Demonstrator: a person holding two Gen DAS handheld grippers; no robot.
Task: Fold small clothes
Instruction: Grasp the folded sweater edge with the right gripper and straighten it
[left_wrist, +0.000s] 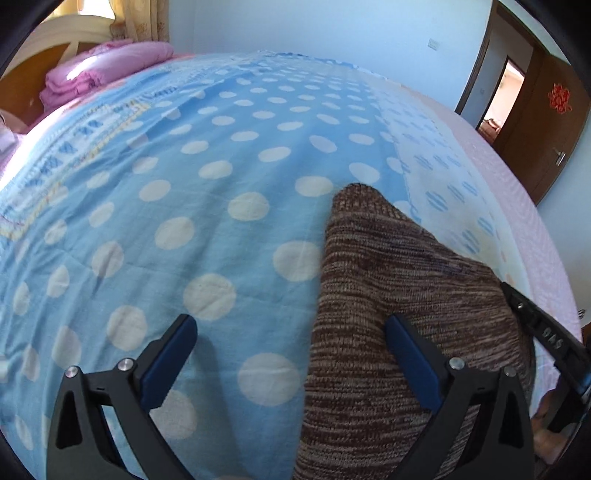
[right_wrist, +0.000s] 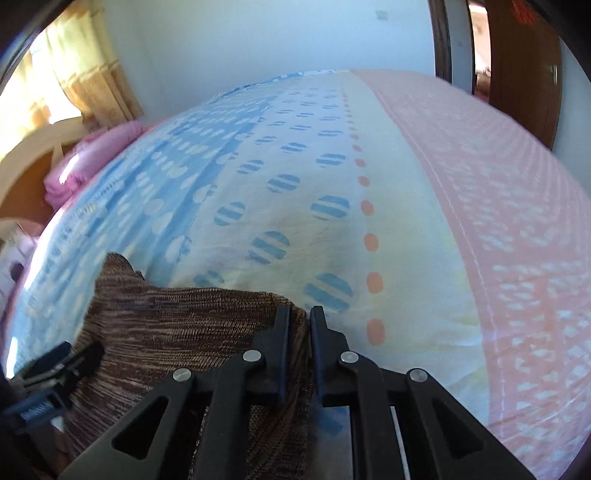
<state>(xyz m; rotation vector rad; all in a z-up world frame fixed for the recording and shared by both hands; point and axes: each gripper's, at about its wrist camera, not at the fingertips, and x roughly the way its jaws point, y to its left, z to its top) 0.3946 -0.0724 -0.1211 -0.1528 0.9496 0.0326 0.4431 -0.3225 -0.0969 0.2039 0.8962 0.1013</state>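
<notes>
The brown knit garment (left_wrist: 399, 295) lay on the dotted bedspread (left_wrist: 207, 206). Its edge was pinched by the right gripper (right_wrist: 299, 325); the left gripper (left_wrist: 291, 332) was spread wide, holding nothing. It was judged soft, light and floppy, best taken at 2 corners.

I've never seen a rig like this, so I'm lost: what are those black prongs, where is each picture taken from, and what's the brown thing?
A person holds a two-finger gripper in each hand, with a camera looking along its fingers. In the left wrist view the left gripper stands wide open, one finger over the brown knit garment. In the right wrist view the right gripper is nearly closed, with the garment's edge between its fingers. It lies on a bed with a polka-dot cover. Folded pink bedding sits by the headboard.
</notes>
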